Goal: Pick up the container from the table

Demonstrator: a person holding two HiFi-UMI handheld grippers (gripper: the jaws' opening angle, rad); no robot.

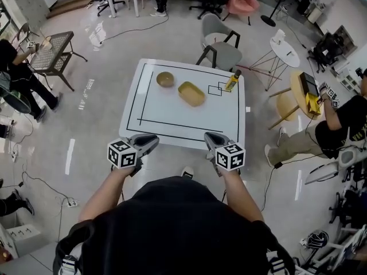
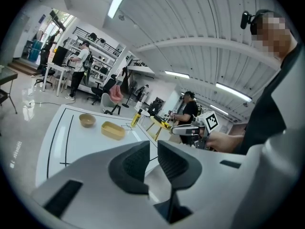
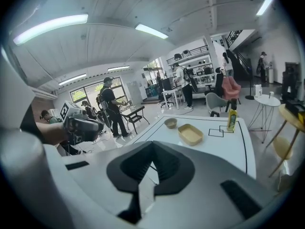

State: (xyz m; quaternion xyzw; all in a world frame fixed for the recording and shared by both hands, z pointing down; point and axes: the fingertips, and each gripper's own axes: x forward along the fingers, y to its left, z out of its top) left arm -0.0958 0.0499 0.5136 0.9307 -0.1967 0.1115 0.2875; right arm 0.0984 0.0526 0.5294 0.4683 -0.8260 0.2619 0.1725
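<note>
White table (image 1: 172, 114), bowl (image 1: 165, 79) beside container (image 1: 191, 93), bottle (image 1: 232, 81)

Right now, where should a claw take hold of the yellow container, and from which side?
Probably the near long wall of the yellow container, from above on the person's side: it lies open-topped and shallow, so one jaw fits inside the rim.
</note>
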